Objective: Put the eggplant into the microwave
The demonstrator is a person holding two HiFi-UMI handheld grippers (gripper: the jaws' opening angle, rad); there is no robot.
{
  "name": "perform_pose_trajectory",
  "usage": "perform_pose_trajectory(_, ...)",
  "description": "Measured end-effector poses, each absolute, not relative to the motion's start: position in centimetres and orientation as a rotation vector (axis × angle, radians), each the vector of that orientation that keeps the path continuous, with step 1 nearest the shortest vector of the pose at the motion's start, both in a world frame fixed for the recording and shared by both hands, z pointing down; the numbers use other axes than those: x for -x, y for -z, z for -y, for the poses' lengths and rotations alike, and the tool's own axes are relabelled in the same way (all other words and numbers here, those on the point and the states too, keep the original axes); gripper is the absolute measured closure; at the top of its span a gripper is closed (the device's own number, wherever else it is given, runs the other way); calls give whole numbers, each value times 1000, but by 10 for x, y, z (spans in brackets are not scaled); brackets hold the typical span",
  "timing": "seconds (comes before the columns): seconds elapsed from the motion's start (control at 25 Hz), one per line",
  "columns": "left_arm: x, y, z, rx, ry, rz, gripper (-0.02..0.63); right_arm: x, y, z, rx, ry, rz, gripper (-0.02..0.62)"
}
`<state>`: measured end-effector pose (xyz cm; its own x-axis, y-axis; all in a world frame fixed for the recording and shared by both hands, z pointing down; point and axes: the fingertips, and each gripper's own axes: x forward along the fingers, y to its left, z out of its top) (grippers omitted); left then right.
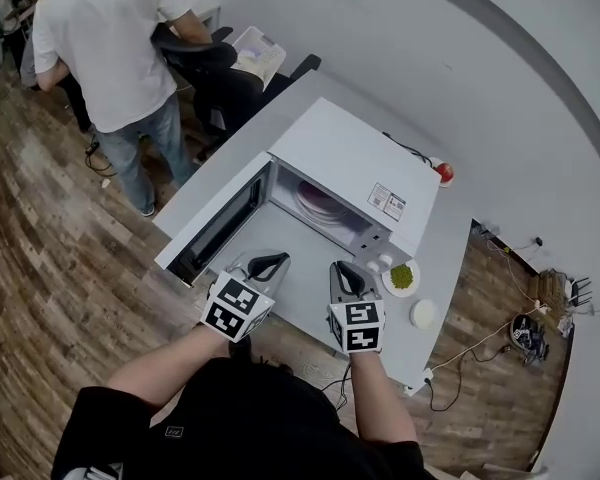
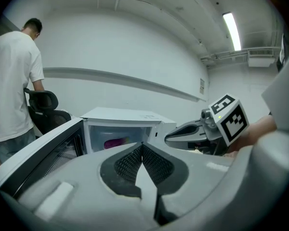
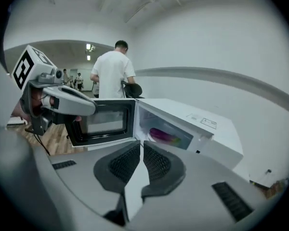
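The white microwave (image 1: 355, 163) stands on a grey table (image 1: 450, 258) with its door (image 1: 212, 230) swung open to the left. Inside, the purple eggplant (image 3: 164, 136) lies on the turntable plate (image 1: 320, 206); the left gripper view also shows the eggplant (image 2: 116, 142). My left gripper (image 1: 270, 260) and right gripper (image 1: 342, 269) hover side by side in front of the open cavity, apart from it. Both are shut with nothing between the pads (image 2: 154, 162), and the right gripper's pads (image 3: 156, 162) also meet.
A small plate of green food (image 1: 401, 277), a white round lid (image 1: 423, 314) and small white cups (image 1: 380, 264) sit right of the microwave. A red object (image 1: 444, 172) lies behind it. A person in a white shirt (image 1: 110, 48) stands by an office chair (image 1: 210, 68).
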<state>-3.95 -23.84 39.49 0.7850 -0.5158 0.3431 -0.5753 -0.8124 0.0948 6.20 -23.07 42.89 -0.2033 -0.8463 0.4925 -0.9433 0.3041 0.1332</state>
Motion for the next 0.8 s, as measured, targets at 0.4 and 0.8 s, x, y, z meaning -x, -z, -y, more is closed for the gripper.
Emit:
perform_pose_trajectory(0.4, 5, -345, 161, -2776, -343, 943, 598, -104, -379, 132, -1612, -340, 2287, 565)
perform_pose_trajectory(0.8, -38, -302, 84, -2813, -224, 866, 598, -109, -324, 53, -1593, -368, 2532, 566)
